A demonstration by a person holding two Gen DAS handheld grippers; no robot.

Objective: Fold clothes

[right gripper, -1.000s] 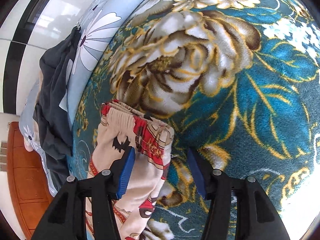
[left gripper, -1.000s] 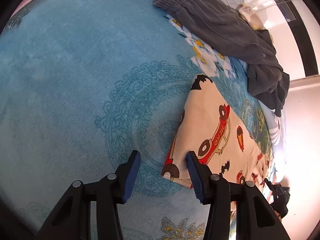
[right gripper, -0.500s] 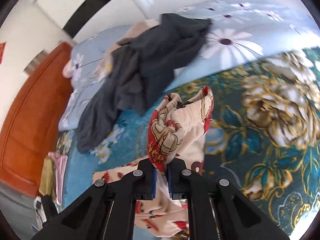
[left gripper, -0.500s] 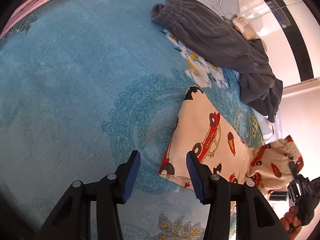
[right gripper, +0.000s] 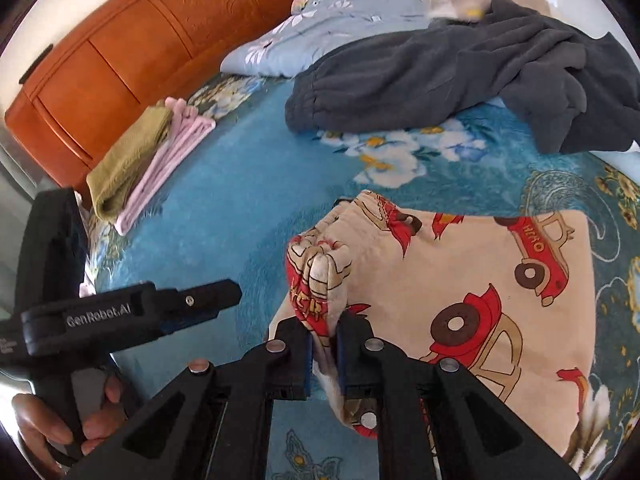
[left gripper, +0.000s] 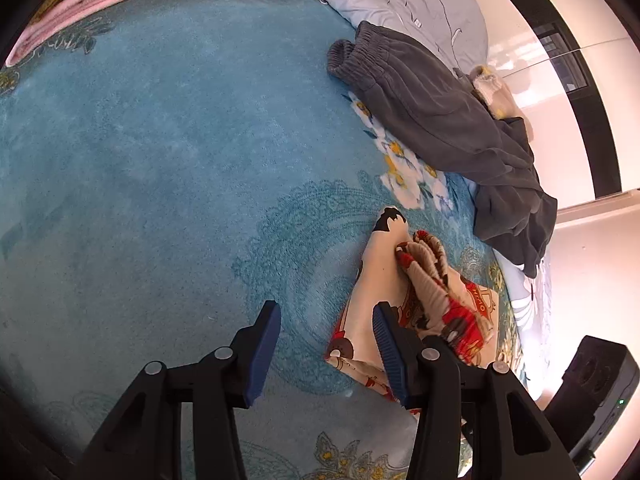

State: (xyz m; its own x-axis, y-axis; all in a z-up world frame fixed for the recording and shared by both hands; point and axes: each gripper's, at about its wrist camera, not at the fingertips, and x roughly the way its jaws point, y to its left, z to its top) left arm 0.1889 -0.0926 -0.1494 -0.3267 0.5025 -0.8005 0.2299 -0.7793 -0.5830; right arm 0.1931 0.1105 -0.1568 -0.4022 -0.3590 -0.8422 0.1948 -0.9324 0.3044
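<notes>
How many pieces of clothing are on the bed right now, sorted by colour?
Cream car-print garment: 1
Dark grey garments: cannot tell whether 1 or more, counted as 1 heap
Pink folded garment: 1
Olive folded garment: 1
Total: 4, plus a pale scrap too hidden to name

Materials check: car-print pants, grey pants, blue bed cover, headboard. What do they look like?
Car-print pants: thin, matte woven or knit fabric, likely cotton; it creases sharply where bunched.
Grey pants: thicker, fuzzy matte fabric, fleece-like; soft rounded folds, ribbed elastic waistband.
Blue bed cover: short plush pile, velvety; faint sheen and shading in the nap.
Headboard: reddish wood or wood veneer, glossy; carved panels.
</notes>
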